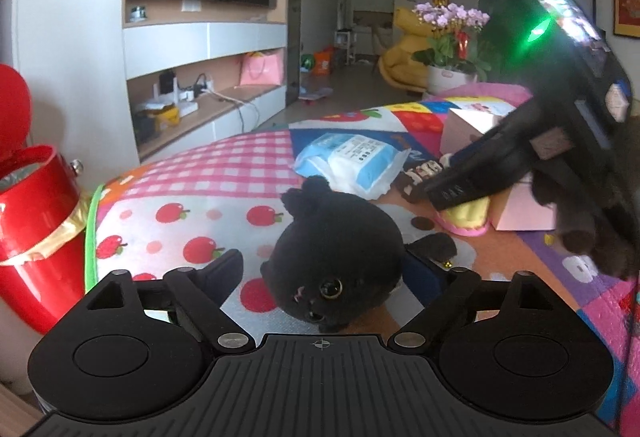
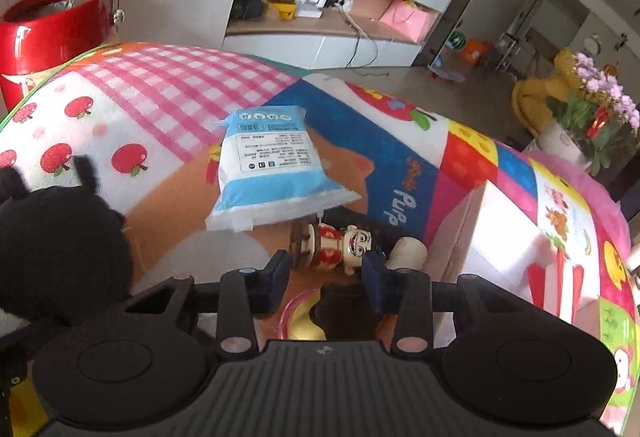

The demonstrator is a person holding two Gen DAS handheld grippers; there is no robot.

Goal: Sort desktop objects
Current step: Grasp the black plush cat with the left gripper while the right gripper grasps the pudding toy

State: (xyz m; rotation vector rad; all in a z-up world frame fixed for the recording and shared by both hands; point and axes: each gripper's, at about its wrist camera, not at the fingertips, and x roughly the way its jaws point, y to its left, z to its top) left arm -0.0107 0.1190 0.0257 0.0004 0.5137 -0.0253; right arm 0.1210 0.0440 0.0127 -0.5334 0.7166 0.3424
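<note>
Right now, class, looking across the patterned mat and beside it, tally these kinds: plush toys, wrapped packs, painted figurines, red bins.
Plush toys: 1
Wrapped packs: 1
Painted figurines: 1
Red bins: 1
Total: 4

Patchwork mat (image 2: 168, 93) — tissue pack (image 2: 266, 165), figurine (image 2: 340, 243).

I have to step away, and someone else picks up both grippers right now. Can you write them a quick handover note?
Left tongs: open, straddling the black plush cat, which lies on the play mat; not clamped.
Right tongs: narrow gap, nothing visibly gripped, poised over a yellow and pink item; the toy figurine lies just beyond the tips.
Elsewhere: blue and white packet mid-mat, pink box at the right, open red bin beside the mat.
Done: nothing visibly sorted. Left: every item above.
</note>
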